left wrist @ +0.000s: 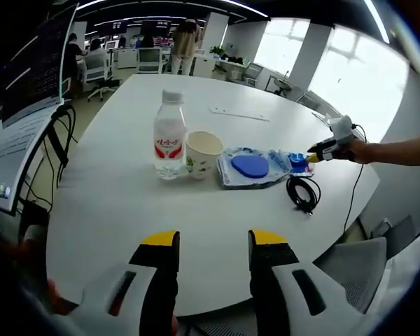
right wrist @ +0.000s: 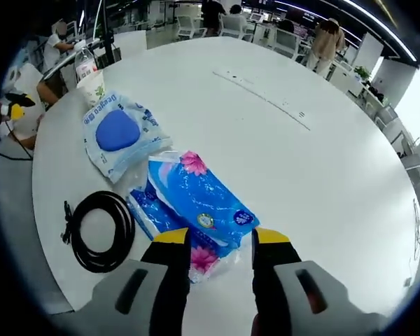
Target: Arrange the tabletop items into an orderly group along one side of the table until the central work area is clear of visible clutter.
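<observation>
Our left gripper [left wrist: 213, 241] hung with its jaws parted and empty at 6 o'clock in the left gripper view, short of the row on the white table [left wrist: 112, 203]. Reading left to right there, we saw a water bottle [left wrist: 169, 136] touching a paper cup [left wrist: 203, 152], then a clear pack with a blue puck [left wrist: 249, 166], then a coiled black cable [left wrist: 302, 192] at 3 o'clock. Our right gripper [right wrist: 220, 239] came in from 3 o'clock; in its own view the jaws stood apart over the near end of a blue floral tissue pack [right wrist: 196, 199], not closed on it, with the cable at 8 o'clock and the puck pack at 10 o'clock. We judged the tissue pack was being taken in hand; next, the jaws needed to close and slide it in line.
</observation>
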`<state>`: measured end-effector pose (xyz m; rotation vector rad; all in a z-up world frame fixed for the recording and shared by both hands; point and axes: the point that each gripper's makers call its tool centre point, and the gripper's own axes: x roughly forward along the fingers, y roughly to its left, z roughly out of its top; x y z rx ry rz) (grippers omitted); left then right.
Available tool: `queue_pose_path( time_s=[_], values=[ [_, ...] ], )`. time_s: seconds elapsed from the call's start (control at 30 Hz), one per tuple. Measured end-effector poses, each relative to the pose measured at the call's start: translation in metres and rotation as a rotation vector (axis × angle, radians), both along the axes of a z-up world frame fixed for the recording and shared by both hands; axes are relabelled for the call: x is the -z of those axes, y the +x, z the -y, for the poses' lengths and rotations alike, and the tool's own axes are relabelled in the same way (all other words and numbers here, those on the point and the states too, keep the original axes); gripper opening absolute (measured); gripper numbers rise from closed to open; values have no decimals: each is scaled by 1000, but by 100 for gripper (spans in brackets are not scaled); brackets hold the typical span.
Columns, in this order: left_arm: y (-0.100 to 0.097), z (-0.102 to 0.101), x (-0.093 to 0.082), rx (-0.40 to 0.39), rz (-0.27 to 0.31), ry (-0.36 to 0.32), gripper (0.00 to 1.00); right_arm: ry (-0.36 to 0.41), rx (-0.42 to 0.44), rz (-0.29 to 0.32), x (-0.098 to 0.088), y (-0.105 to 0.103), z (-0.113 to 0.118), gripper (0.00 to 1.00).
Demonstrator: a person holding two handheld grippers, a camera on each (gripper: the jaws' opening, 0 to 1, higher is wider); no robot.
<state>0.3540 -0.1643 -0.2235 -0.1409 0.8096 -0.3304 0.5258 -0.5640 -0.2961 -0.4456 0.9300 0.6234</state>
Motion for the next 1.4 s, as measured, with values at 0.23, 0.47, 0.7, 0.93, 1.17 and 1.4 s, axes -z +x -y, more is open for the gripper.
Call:
queue_pose_path(
  time_s=[0.23, 0.47, 0.7, 0.93, 1.17, 1.4],
  values=[
    [1, 0, -1, 1, 0, 0, 38, 22, 64, -19, 5, -3, 6, 35],
    [0, -2, 0, -2, -5, 4, 38, 8, 140, -2, 8, 1, 19, 36],
    [1, -3, 0, -4, -7, 5, 38, 12, 168, -30, 17, -2, 22, 33],
    [1, -4, 0, -8, -8, 5, 38, 6, 137, -35, 19, 0, 17, 25],
    [0, -5, 0, -9, -10, 8, 38, -37, 76, -31, 21, 3, 17, 24],
    [-3, -8, 1, -15, -13, 10, 38, -71, 30, -34, 23, 6, 22, 22]
  ],
)
